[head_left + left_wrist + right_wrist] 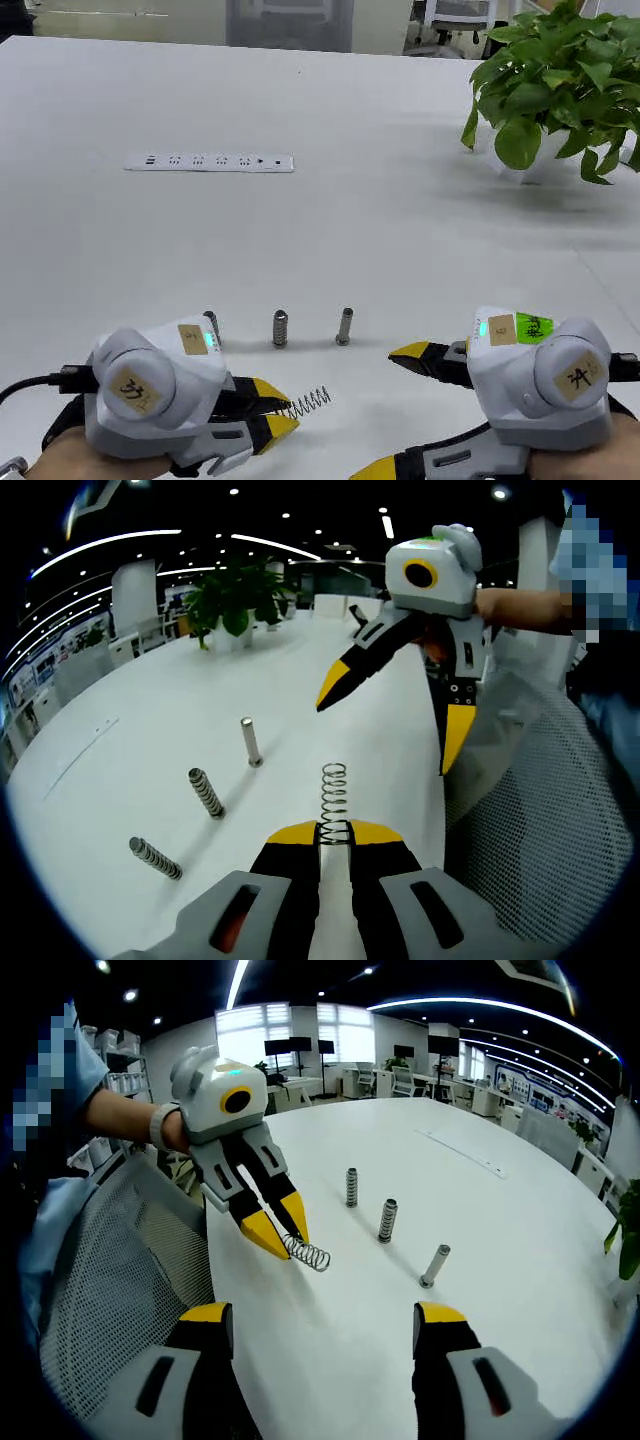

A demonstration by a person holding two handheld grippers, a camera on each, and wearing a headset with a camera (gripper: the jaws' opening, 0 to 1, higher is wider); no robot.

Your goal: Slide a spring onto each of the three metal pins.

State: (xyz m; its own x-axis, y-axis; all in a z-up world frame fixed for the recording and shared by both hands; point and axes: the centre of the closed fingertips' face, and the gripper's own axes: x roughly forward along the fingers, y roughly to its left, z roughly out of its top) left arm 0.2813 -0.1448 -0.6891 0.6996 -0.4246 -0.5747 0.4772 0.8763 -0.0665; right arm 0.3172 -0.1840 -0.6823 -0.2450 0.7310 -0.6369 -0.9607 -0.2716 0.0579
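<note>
Head view: your left gripper point(272, 410) pinches one end of the spring point(308, 401), and the bare pin point(344, 326) stands at its 1 o'clock. Left gripper view: jaws clamped on that spring, bare pin at 10 o'clock. Right gripper view: your right gripper point(323, 1312) gapes wide.

tan cap sticker point(133, 389) on left gripper point(281, 411): handwritten, looks like "37"
small top sticker point(193, 339) on left gripper: faint mark, unreadable from here
tan cap label point(579, 375) on right gripper point(375, 412): one handwritten character, can't make it out
green sticker point(534, 327) on right gripper: dark scrawl, unreadable
</note>
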